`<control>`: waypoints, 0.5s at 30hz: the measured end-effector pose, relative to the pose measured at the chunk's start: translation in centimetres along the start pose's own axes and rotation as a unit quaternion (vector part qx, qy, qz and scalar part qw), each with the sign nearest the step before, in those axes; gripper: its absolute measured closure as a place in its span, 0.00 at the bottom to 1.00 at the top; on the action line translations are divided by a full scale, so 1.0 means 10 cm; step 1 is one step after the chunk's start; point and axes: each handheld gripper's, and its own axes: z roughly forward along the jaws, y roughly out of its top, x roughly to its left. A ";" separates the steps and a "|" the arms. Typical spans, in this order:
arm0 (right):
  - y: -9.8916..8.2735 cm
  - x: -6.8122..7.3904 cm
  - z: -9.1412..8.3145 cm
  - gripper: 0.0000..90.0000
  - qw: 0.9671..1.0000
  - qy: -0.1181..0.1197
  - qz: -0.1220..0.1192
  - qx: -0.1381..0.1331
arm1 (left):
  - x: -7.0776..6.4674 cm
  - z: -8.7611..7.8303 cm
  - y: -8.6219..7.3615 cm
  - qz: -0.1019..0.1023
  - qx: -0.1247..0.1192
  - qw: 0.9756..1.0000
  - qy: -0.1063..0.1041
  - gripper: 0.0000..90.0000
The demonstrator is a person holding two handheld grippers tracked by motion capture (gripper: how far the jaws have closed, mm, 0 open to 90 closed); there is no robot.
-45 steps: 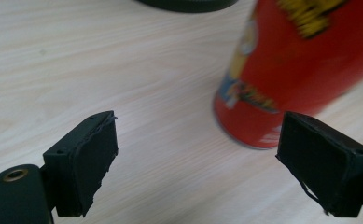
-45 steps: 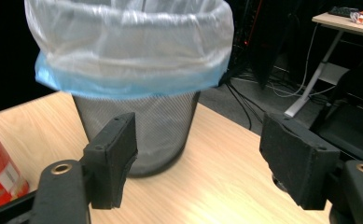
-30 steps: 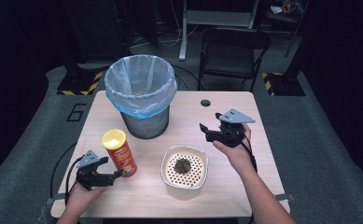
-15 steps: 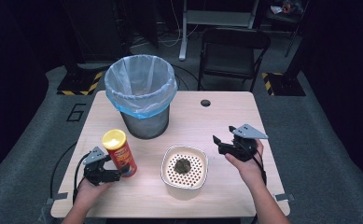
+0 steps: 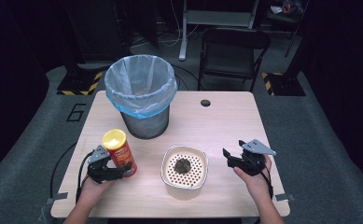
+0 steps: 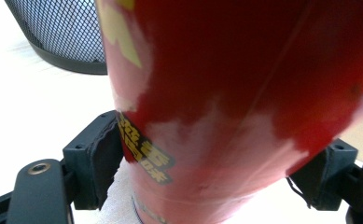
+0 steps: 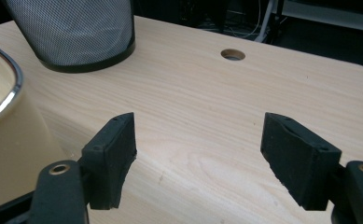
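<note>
A red can with a yellow lid [image 5: 120, 151] stands upright at the table's front left. My left gripper [image 5: 118, 173] has it low down between its jaws. The jaws have just been closing, and in the left gripper view both pads [image 6: 107, 158] lie against the red can [image 6: 226, 93]. My right gripper [image 5: 229, 157] hovers low over the table at the right, open with nothing between its fingers [image 7: 116, 144]. It is just right of a cream bowl [image 5: 170, 177] with a perforated insert and a dark lump [image 5: 183, 165] on it.
A mesh waste bin [image 5: 141, 93] lined with a pale blue bag stands at the back left of the table [image 5: 226, 126]. A round cable hole [image 5: 205, 102] sits near the far edge. A black chair [image 5: 233, 51] stands behind the table.
The left jaws have closed in on the red can. My right gripper has come down and moved right and nearer to the front edge, still open.
</note>
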 end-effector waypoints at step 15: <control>-0.24 0.03 0.09 0.30 1.000 -0.003 0.000 0.026 | -0.01 -0.10 0.08 0.033 -0.015 0.999 0.036 0.26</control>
